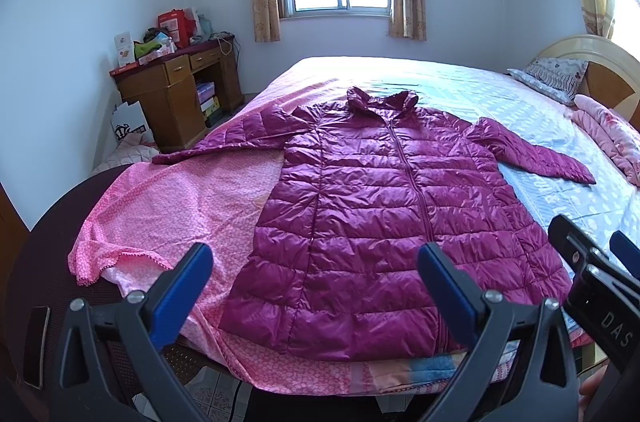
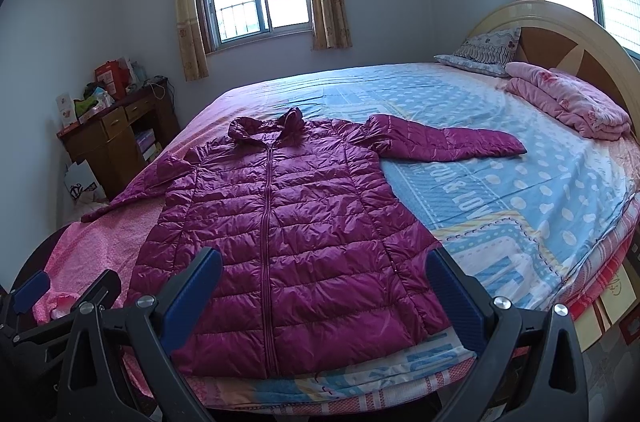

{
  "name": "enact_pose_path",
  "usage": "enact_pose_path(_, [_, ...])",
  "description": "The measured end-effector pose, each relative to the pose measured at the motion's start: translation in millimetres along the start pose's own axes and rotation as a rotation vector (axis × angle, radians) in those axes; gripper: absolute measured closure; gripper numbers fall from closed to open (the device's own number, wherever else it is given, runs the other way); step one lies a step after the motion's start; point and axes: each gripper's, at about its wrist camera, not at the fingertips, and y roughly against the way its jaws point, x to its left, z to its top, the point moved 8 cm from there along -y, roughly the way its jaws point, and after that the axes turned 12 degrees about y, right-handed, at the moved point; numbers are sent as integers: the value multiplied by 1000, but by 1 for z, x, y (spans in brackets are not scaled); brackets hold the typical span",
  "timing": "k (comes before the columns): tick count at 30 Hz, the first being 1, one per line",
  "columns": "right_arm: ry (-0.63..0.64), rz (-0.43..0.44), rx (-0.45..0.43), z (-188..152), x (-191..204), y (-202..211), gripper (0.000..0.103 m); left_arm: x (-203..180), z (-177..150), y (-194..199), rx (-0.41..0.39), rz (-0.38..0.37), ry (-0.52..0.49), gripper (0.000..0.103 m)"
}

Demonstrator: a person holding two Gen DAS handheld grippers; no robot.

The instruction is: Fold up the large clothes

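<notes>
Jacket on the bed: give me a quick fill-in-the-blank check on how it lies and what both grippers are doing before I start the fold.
1. The magenta jacket lies flat on the bed with its front zipper ____.
2. Both sleeves are spread ____ from the body.
3. The left gripper and the right gripper both have their jaws ____.
4. The folded pink blanket lies beside the ____ near the headboard.

Missing words: closed; outward; open; pillow
</notes>
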Motion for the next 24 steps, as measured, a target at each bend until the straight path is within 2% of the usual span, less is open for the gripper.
enact_pose_path(24, [-15, 16, 19, -5, 1, -4, 1, -1, -1, 0, 2, 1, -3, 0])
